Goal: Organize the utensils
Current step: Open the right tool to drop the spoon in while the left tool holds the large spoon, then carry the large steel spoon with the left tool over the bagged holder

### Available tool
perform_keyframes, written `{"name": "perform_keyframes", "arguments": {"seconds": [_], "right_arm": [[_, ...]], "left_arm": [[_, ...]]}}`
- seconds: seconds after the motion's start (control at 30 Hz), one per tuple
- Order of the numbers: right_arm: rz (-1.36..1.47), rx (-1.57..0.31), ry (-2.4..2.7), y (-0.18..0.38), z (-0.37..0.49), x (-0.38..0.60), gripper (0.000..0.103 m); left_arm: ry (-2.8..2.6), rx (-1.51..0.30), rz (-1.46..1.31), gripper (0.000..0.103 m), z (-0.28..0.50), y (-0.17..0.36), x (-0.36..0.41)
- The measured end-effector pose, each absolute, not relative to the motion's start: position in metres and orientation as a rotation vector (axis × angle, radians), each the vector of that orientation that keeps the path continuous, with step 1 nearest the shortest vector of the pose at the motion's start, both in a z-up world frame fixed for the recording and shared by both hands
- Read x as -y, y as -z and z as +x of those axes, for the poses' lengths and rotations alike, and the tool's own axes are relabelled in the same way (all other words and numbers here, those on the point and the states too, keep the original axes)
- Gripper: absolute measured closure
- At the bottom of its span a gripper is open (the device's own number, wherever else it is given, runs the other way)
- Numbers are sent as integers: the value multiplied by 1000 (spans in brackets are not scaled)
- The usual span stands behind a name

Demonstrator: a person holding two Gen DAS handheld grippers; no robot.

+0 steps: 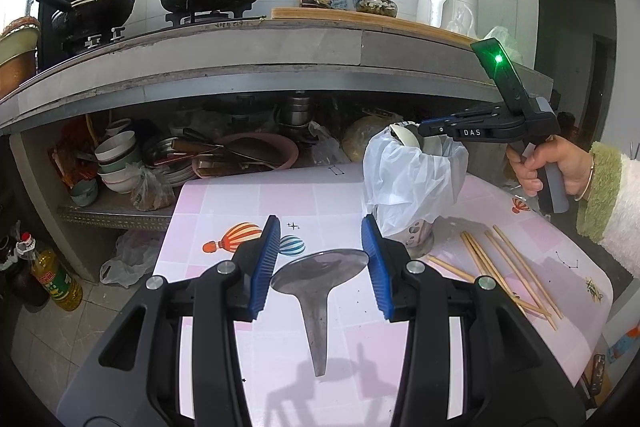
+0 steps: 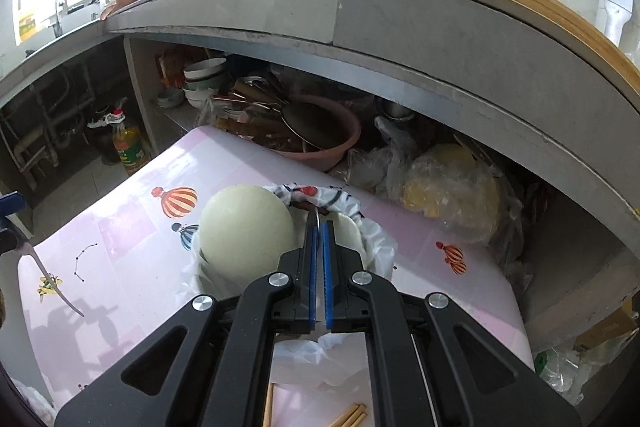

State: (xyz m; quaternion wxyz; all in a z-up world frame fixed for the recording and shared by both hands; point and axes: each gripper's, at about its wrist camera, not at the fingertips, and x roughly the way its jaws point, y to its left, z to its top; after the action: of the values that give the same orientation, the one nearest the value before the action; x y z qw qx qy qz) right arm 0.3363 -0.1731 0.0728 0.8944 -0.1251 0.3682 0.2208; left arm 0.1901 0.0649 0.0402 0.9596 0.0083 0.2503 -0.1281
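A metal spatula (image 1: 320,267) lies on the pink balloon-print table (image 1: 248,195), handle toward the camera. My left gripper (image 1: 320,223) hovers open above its blade; the pads do not press on it. The spatula's handle (image 2: 52,279) shows at the left of the right wrist view. A utensil holder (image 1: 420,239) lined with a white plastic bag (image 2: 376,239) stands to the right. My right gripper (image 1: 420,129) (image 2: 320,225) is shut on a thin edge of a pale round spoon (image 2: 244,231), right above the holder's mouth. Loose wooden chopsticks (image 1: 500,267) lie beside the holder.
A thick grey counter slab (image 1: 280,67) overhangs the table's far side. The shelf below holds stacked bowls (image 1: 118,155) and a pink basin (image 2: 324,139) of utensils. An oil bottle (image 1: 56,279) stands on the floor at left. A person's hand (image 1: 540,163) holds the right gripper.
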Motion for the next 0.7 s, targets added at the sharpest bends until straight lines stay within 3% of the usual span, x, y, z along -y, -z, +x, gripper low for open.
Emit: {"name": "perform_keyframes", "arguments": {"seconds": [0.43, 0.7], "right_arm": [[-94, -724, -438, -105, 320, 214, 99], [65, -710, -429, -111, 233, 255, 96]], "left_arm": [[267, -504, 21, 63, 189, -43, -61], [290, -495, 30, 63, 191, -49, -48]]}}
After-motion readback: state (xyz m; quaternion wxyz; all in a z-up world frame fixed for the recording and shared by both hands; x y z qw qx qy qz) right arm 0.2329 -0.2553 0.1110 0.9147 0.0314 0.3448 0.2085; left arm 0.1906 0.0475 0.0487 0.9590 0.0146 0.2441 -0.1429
